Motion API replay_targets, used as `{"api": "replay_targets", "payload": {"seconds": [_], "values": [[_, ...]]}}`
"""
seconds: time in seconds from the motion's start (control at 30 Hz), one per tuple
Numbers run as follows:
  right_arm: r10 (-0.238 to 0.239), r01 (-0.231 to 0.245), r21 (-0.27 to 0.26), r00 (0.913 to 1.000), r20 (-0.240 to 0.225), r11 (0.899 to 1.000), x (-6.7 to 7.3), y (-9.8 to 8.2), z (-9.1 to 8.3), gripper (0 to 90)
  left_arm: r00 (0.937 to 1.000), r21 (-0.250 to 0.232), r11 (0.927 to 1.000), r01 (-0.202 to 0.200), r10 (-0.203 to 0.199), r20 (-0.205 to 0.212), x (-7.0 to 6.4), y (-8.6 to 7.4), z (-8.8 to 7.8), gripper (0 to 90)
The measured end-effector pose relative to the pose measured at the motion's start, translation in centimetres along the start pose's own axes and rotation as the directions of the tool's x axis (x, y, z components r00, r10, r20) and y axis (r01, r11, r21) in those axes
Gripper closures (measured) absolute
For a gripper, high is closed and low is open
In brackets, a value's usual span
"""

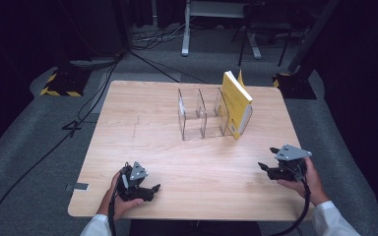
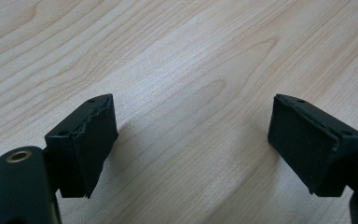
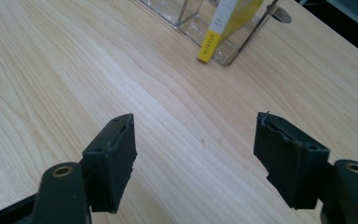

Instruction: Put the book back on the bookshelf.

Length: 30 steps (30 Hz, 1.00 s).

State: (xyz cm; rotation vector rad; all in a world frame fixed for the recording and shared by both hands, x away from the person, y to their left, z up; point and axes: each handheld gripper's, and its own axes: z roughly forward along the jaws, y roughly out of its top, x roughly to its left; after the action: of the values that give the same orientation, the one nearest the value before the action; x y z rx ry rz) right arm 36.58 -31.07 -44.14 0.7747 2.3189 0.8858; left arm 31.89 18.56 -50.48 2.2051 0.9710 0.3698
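A yellow book (image 1: 236, 101) stands upright in the rightmost slot of a clear acrylic rack (image 1: 202, 115) at the back middle of the wooden table (image 1: 152, 142). The right gripper view catches the book's spine (image 3: 219, 28) and the rack (image 3: 186, 14) at its top edge. My left gripper (image 1: 152, 189) rests near the front left edge, held in a hand; its jaws stand open over bare wood (image 2: 193, 135). At the front right, my right gripper (image 1: 267, 158) hovers low over the table, open and with nothing between its fingers (image 3: 196, 158).
The rack's other slots hold nothing. Past the table's far edge lie cables (image 1: 147, 37) on grey carpet, a metal stand leg (image 1: 184, 29) and a yellow-black striped base (image 1: 61, 83). Bare wood lies between the two grippers.
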Motion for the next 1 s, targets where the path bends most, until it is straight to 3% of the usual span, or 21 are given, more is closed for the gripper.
{"api": "replay_targets", "payload": {"seconds": [0.6, 0.73, 0.87, 1.0], "values": [[0.086, -0.086, 0.030, 0.9962, 0.014, 0.996, -0.1, -5.9, -1.4, 28.5, 1.0000, 0.001, 1.0000, -0.003, 0.003, 0.000, 0.0, 0.0, 0.0, 16.2], [0.130, -0.131, 0.038, 0.9912, 0.022, 0.991, -0.4, -7.6, -1.7, 27.7, 1.0000, 0.000, 1.0000, -0.002, 0.002, 0.000, 0.0, 0.0, 0.0, 16.2], [0.204, -0.205, 0.036, 0.9787, 0.024, 0.978, -0.7, -9.1, -2.0, 27.1, 1.0000, 0.000, 1.0000, -0.002, 0.002, 0.000, 0.0, 0.0, 0.0, 16.2], [0.243, -0.244, 0.042, 0.9697, 0.025, 0.969, -0.8, -10.3, -2.2, 25.6, 1.0000, 0.000, 1.0000, 0.004, -0.004, -0.001, 0.0, 0.0, 0.0, 16.1]]}}
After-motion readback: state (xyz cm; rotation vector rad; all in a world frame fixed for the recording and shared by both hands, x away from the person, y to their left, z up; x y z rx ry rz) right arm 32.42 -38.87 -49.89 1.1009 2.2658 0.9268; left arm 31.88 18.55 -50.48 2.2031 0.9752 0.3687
